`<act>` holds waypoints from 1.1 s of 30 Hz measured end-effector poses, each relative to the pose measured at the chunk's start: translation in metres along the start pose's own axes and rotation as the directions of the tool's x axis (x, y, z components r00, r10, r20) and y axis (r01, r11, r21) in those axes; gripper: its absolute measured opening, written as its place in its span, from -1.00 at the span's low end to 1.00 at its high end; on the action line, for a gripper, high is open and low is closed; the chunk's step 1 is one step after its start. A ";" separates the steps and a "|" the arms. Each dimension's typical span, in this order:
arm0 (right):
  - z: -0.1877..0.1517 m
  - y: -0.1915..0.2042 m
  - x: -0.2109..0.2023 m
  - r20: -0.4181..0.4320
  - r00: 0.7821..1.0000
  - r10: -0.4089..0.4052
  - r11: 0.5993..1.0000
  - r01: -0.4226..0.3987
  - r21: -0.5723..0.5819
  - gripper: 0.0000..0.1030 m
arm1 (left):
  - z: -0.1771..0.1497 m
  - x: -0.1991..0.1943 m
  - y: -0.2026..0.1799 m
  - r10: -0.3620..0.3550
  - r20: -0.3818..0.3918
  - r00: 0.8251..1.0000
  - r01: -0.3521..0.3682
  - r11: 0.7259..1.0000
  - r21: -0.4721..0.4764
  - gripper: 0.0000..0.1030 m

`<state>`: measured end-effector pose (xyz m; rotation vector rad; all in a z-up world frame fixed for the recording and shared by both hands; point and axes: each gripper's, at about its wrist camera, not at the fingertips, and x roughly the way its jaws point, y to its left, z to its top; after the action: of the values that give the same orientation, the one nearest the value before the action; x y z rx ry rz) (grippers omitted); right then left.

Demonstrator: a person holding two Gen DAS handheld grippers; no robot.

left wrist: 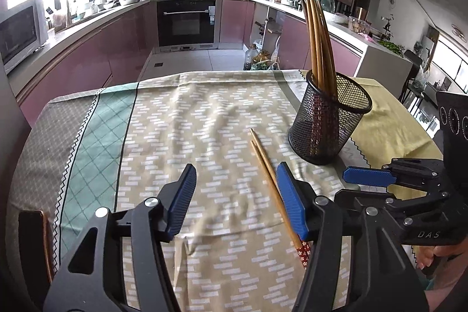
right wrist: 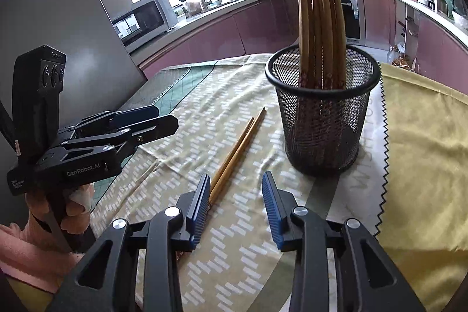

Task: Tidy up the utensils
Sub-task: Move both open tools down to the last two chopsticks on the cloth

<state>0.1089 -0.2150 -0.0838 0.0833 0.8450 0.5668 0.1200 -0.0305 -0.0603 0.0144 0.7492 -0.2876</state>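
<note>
A pair of wooden chopsticks (left wrist: 267,171) lies flat on the patterned cloth; it also shows in the right wrist view (right wrist: 237,154). A black mesh holder (left wrist: 329,122) stands upright with several chopsticks (left wrist: 317,43) in it; the right wrist view shows the holder (right wrist: 321,119) too. My left gripper (left wrist: 237,195) is open and empty, its right finger beside the lying pair. My right gripper (right wrist: 235,206) is open and empty, its left finger next to the pair's near end. The right gripper also shows in the left wrist view (left wrist: 368,177), and the left gripper in the right wrist view (right wrist: 152,122).
The table (left wrist: 38,142) carries a patterned cloth (left wrist: 190,122) and a yellow cloth (right wrist: 424,151) on the right. A dark object (left wrist: 35,239) sits at the near left table edge. Kitchen counters and an oven stand behind.
</note>
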 end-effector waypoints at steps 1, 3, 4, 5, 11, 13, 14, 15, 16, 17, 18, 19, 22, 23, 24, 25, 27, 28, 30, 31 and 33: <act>-0.002 0.001 0.002 -0.007 1.000 0.000 1.000 0.000 -0.001 -0.32 | -0.002 0.000 -0.001 0.003 -0.002 1.000 -0.003 1.000 0.001 0.10; -0.006 0.004 0.007 -0.022 1.000 -0.002 1.000 0.002 0.001 -0.31 | -0.007 0.000 -0.002 0.005 -0.009 1.000 -0.005 1.000 0.003 0.10; -0.008 0.006 0.009 -0.030 1.000 -0.002 1.000 0.002 0.003 -0.29 | -0.008 0.001 -0.003 0.004 -0.012 1.000 -0.004 1.000 0.002 0.10; -0.009 0.007 0.011 -0.036 0.999 -0.002 1.000 0.002 0.005 -0.28 | -0.008 0.001 -0.006 0.005 -0.015 1.000 -0.005 1.000 0.003 0.10; -0.013 0.016 0.020 -0.054 0.998 -0.021 1.000 0.021 -0.001 -0.26 | -0.018 -0.001 -0.002 0.010 -0.024 1.000 -0.010 1.000 -0.001 0.10; -0.014 0.019 0.022 -0.056 0.998 -0.034 0.999 0.033 -0.012 -0.26 | -0.021 -0.001 0.000 0.010 -0.029 1.000 -0.010 1.000 -0.006 0.10; -0.015 0.021 0.023 -0.057 0.998 -0.041 0.999 0.040 -0.017 -0.26 | -0.022 -0.001 0.001 0.010 -0.031 0.999 -0.011 1.000 -0.009 0.10; -0.015 0.023 0.023 -0.058 0.997 -0.053 0.998 0.051 -0.025 -0.26 | -0.023 0.000 0.002 0.009 -0.033 0.999 -0.010 1.000 -0.012 0.10; -0.015 0.025 0.024 -0.058 0.997 -0.058 0.998 0.057 -0.031 -0.26 | -0.024 0.000 0.003 0.006 -0.035 0.999 -0.007 1.000 -0.013 0.10; -0.015 0.026 0.024 -0.058 0.996 -0.062 0.998 0.061 -0.035 -0.26 | -0.024 0.001 0.004 0.005 -0.036 0.999 -0.006 1.000 -0.014 0.10; -0.015 0.028 0.025 -0.058 0.996 -0.070 0.997 0.068 -0.039 -0.26 | -0.025 0.001 0.004 0.006 -0.038 0.999 -0.007 1.000 -0.014 0.10; -0.016 0.028 0.025 -0.059 0.995 -0.076 0.996 0.073 -0.044 -0.26 | -0.027 0.001 0.004 0.005 -0.039 0.999 -0.005 1.000 -0.013 0.10; -0.016 0.034 0.029 -0.063 0.994 -0.094 0.994 0.090 -0.057 -0.26 | -0.030 0.001 0.005 0.002 -0.045 0.999 -0.003 1.000 -0.014 0.10; -0.016 0.034 0.030 -0.065 0.993 -0.100 0.993 0.096 -0.062 -0.26 | -0.030 0.002 0.006 0.002 -0.048 0.999 -0.002 1.000 -0.015 0.10; -0.017 0.035 0.031 -0.069 0.992 -0.109 0.992 0.105 -0.067 -0.26 | -0.031 0.002 0.006 0.001 -0.050 0.999 -0.002 1.000 -0.016 0.10; -0.016 0.035 0.032 -0.072 0.991 -0.115 0.991 0.110 -0.071 -0.26 | -0.032 0.003 0.007 0.001 -0.052 0.999 -0.001 1.000 -0.017 0.10; -0.017 0.037 0.033 -0.074 0.988 -0.136 0.988 0.129 -0.087 -0.26 | -0.033 0.003 0.007 -0.002 -0.055 0.998 0.001 1.000 -0.020 0.10; -0.017 0.037 0.033 -0.071 0.988 -0.137 0.987 0.130 -0.089 -0.26 | -0.034 0.003 0.008 -0.003 -0.057 0.998 0.002 1.000 -0.022 0.10; -0.017 0.037 0.033 -0.067 0.986 -0.151 0.985 0.145 -0.089 -0.26 | -0.035 0.005 0.008 -0.005 -0.061 0.998 0.004 1.000 -0.026 0.10; -0.017 0.036 0.033 -0.066 0.985 -0.160 0.984 0.154 -0.086 -0.26 | -0.035 0.006 0.008 -0.009 -0.064 0.998 0.007 1.000 -0.027 0.10; -0.016 0.035 0.034 -0.068 0.985 -0.158 0.986 0.153 -0.072 -0.28 | -0.036 0.007 0.007 -0.014 -0.069 0.998 0.012 1.000 -0.023 0.10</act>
<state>0.0996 -0.1701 -0.1078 -0.0648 0.8950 0.4527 0.1022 -0.0213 -0.0923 -0.0019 0.8214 -0.2920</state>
